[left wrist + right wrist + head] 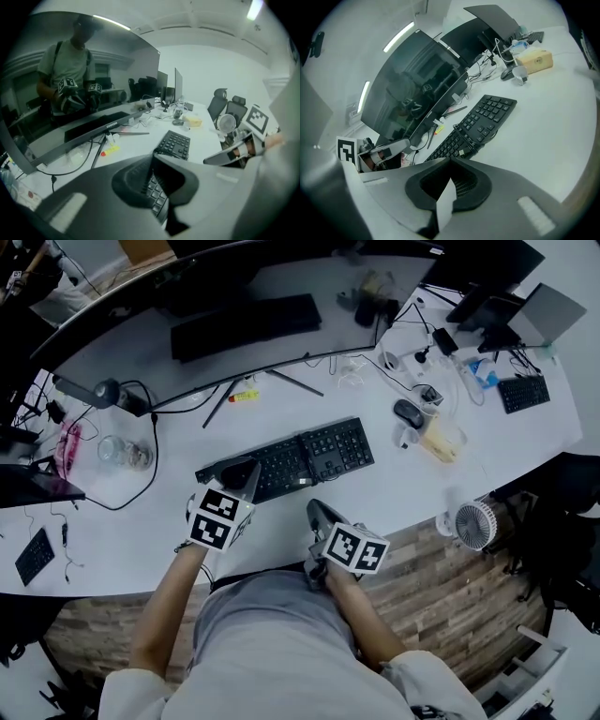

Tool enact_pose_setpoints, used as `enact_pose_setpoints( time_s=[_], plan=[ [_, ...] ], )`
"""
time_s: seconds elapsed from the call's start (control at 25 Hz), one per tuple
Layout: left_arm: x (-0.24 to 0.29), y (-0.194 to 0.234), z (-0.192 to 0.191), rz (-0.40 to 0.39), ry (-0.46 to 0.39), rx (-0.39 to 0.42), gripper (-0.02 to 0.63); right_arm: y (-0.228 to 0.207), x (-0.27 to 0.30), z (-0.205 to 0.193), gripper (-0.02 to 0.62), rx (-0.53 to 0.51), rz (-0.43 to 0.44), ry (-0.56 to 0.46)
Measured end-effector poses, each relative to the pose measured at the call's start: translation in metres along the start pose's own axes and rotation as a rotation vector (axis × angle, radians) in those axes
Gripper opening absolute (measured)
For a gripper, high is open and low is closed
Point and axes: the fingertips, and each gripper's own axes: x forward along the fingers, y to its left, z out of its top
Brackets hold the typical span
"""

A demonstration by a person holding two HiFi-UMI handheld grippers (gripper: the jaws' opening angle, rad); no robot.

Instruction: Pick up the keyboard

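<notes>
A black keyboard [300,457] lies flat on the white desk [422,484], in front of a curved monitor. My left gripper [242,474] hangs over the keyboard's left end, jaws shut with nothing between them. In the left gripper view [152,157] some keys show below its closed tips, and the rest of the keyboard [176,143] runs off to the right. My right gripper [317,512] sits just in front of the keyboard's near edge, also shut and holding nothing. The right gripper view [450,160] has the keyboard [480,122] a short way ahead of the tips.
The curved monitor [141,306] stands behind the keyboard, with a yellow marker [244,396] by its stand. A mouse [408,413], a beige box [441,439] and cables lie to the right. A glass jar [122,453] is at the left, and a small fan [476,524] at the desk's near right edge.
</notes>
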Motion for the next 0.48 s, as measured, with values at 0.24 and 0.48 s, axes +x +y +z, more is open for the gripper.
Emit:
enact_pose_setpoints(
  time_s=[0.24, 0.48],
  plan=[
    [0.014, 0.007, -0.006, -0.011, 0.046, 0.035, 0.000, -0.004, 0.014, -0.010, -0.014, 0.170, 0.061, -0.029],
    [0.027, 0.013, -0.011, -0.021, 0.087, 0.062, 0.000, -0.014, 0.025, -0.017, 0.023, 0.233, 0.069, -0.047]
  ],
)
